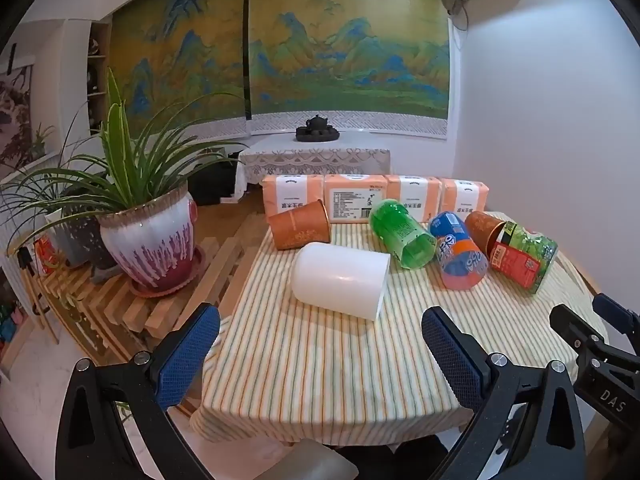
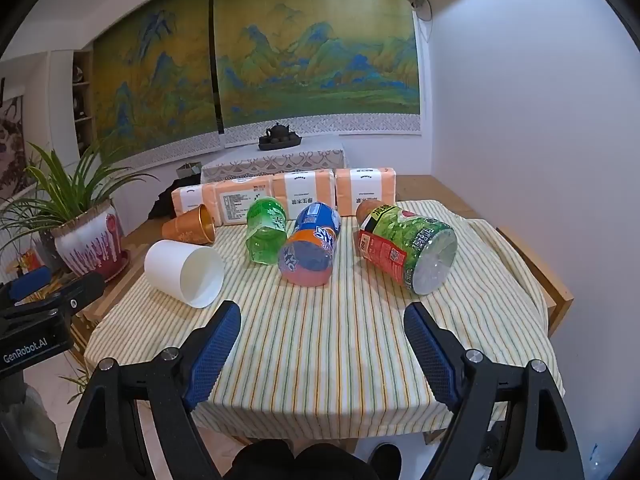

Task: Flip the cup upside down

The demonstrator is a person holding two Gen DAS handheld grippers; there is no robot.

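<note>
White cup lies on its side on striped worktop; left tongs and right tongs both spread apart, holding nothing.

"DAS" is printed in pale letters on the black body of the right hand-held gripper, seen at the right edge of the left wrist view. "GenRobot.AI" stands on the black body of the left hand-held gripper, seen at the left edge of the right wrist view. The orange packs at the back of the surface carry white labels with Chinese characters, too small to read surely. The blue and orange bottle and the green bottle with a red label bear printed lettering that cannot be made out.
</note>
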